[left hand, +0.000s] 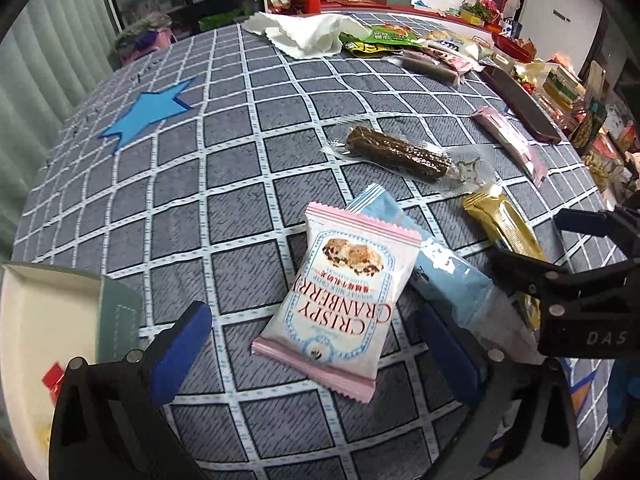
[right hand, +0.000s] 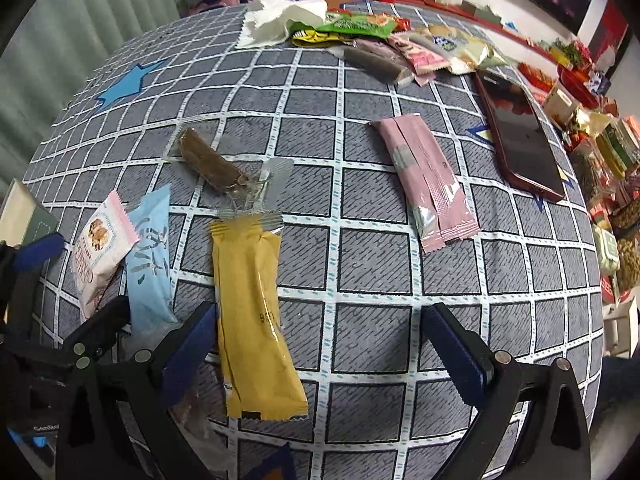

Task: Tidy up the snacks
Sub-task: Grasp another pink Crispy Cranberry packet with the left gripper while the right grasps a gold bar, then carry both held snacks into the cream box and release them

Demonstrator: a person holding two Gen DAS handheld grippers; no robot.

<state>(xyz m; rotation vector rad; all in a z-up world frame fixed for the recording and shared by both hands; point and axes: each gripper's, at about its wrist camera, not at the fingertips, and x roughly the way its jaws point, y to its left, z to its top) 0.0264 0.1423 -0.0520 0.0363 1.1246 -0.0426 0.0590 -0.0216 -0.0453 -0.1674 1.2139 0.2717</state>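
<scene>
1. Left wrist view: the left claw point(left hand: 316, 344) is hanging spread wide and empty, its blue pads flanking the pink cranberry packet point(left hand: 340, 300) lying flat on the checked tabletop point(left hand: 224, 128). The packet is overlapping the light blue packet point(left hand: 436, 264) beside it. A pale box point(left hand: 48, 312) is sitting open at the left edge, probably where the snacks are going. Further off, a brown bar in clear wrap point(left hand: 400, 154) is lying alone.

2. Same view: that cranberry packet is looking light, puffy and crinkly, with slick film, so I'd guess a squeeze across its narrow middle is the safest hold; the crimped ends would slip or fold. The biscuit inside is likely crumbly, so gentle pressure.

3. Right wrist view: the right claw point(right hand: 320, 348) is also gaping open, gripping nothing, with the yellow packet point(right hand: 252, 320) lying lengthwise just inside its left pad. The pink sachet point(right hand: 428, 184) is resting well apart, and a dark phone point(right hand: 520, 136) beyond that.

4. Same view: the yellow packet is long, flat and floppy; pinching across its width near the centre should stop it drooping.
</scene>
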